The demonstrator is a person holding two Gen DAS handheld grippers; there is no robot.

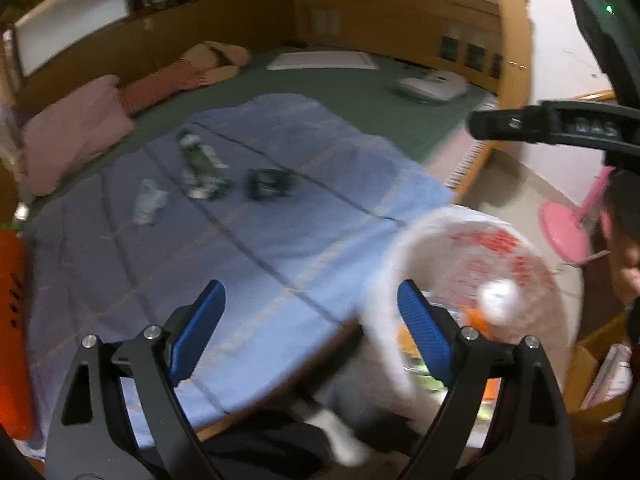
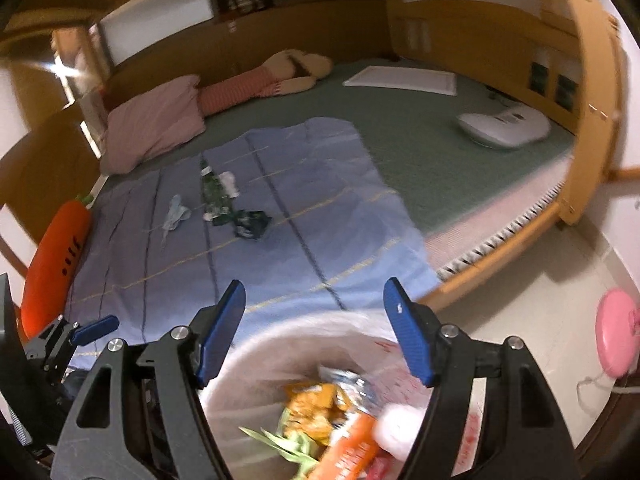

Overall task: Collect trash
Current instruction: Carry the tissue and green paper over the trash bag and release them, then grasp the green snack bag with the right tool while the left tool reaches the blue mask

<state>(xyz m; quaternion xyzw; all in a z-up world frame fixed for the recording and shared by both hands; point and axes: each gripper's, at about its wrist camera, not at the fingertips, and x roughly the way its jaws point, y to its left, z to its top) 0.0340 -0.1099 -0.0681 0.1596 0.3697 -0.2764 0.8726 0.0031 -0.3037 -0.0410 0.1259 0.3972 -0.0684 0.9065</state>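
My left gripper [image 1: 312, 332] stands wide apart over the near edge of the bed, blue pads bare, nothing between them. My right gripper [image 2: 314, 332] is also parted, a little less wide, holding nothing; it hangs above the mouth of the thin white plastic bag with red print [image 2: 460, 396].

Bag sits just off the bed's near edge, at floor side. Inside: a crumpled orange-yellow snack wrapper [image 2: 316, 400], green scraps, an orange packet, and a white round lump, all blurred.

Trash not yet collected lies on the blue checked blanket [image 1: 248, 264] mid-bed: a long dark green wrapper [image 1: 200, 166], a black crumpled wrapper [image 1: 268, 184] just beside it, and a pale clear scrap [image 1: 148, 202] to the left, near but apart.

Pink pillow [image 1: 72, 136] beyond the blanket, on the green sheet. Orange carrot-shaped cushion [image 2: 56, 256] at the bed's left edge.
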